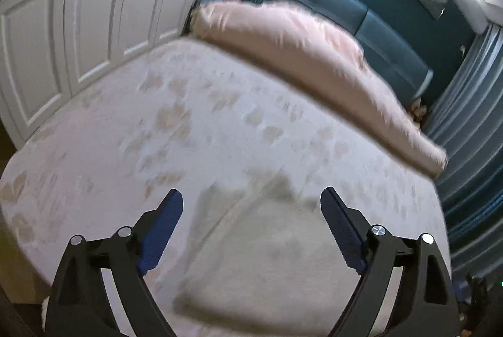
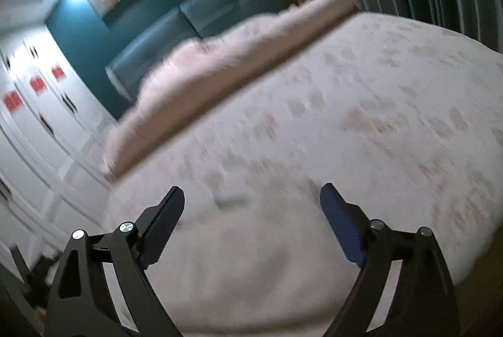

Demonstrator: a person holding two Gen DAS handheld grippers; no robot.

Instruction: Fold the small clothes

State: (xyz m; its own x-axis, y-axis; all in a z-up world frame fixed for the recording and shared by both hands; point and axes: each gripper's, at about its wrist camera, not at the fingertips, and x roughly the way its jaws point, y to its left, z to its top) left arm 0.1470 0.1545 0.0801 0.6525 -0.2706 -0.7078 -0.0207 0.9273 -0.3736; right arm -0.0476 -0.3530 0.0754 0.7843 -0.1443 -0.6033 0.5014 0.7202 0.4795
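While both views are smeared by motion blur, we can make out our left gripper (image 1: 251, 198) and right gripper (image 2: 251, 195) hovering above the bed (image 1: 94, 154), each with its jaws spread wide and nothing between them, so both are released. In the left wrist view a pale, beige-grey garment (image 1: 267, 249) lies flat on the patterned bedspread near the bed's near edge, directly beneath and ahead of the left gripper; its far end shows a darker, rumpled patch, and one long straight edge runs diagonally, though we cannot tell whether that is a fold or just a hem. In the right wrist view the same cloth is too pale and blurred against the bedspread for us to trace its outline. Along the far edge of the bed rests a long pink fluffy blanket roll (image 1: 308, 67), well apart from the garment. We judge the task to be at an early stage: the garment looks spread out and ready, neither gripper touches it, and the folds remain to be made.
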